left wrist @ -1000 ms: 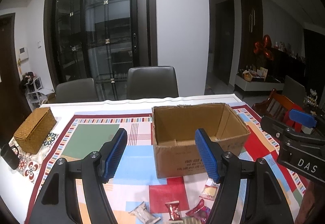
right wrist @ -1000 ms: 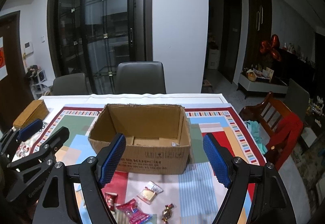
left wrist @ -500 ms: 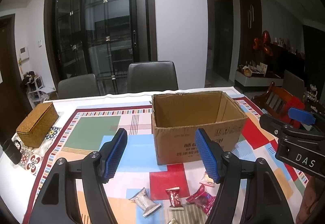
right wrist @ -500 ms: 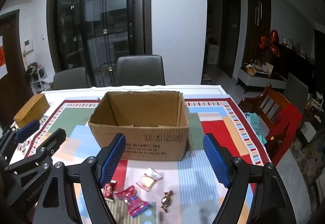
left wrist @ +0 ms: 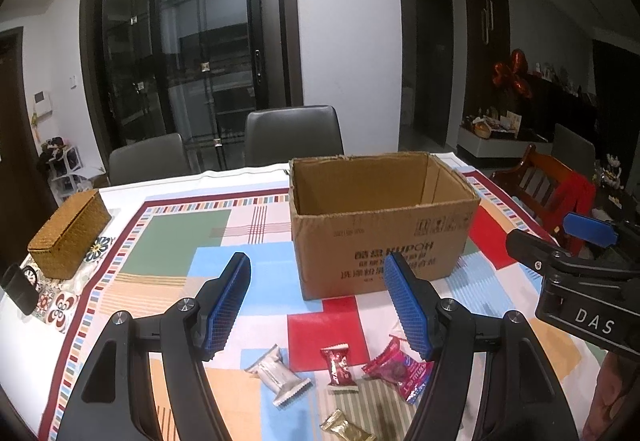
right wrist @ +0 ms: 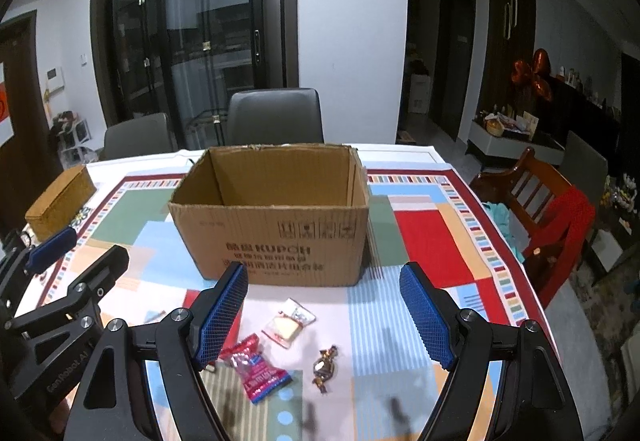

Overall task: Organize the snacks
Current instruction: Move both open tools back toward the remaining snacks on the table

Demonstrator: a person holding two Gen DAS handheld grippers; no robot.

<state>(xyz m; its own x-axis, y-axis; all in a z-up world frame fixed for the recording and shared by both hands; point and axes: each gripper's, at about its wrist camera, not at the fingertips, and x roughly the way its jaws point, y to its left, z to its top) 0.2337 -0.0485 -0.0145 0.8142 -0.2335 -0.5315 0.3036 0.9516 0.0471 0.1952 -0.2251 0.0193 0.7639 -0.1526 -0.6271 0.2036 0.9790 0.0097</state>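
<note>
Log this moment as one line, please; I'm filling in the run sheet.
left tool: open, empty | right tool: open, empty | snacks: loose on tablecloth | cardboard box: open, upright

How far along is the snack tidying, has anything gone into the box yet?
It looks barely started. The cardboard box shows no snacks in the part visible. Both tools, left and right, are open and hold nothing. The pink packet, clear wrapped snack, gold candy, silver packet and red candy all lie on the tablecloth.
</note>
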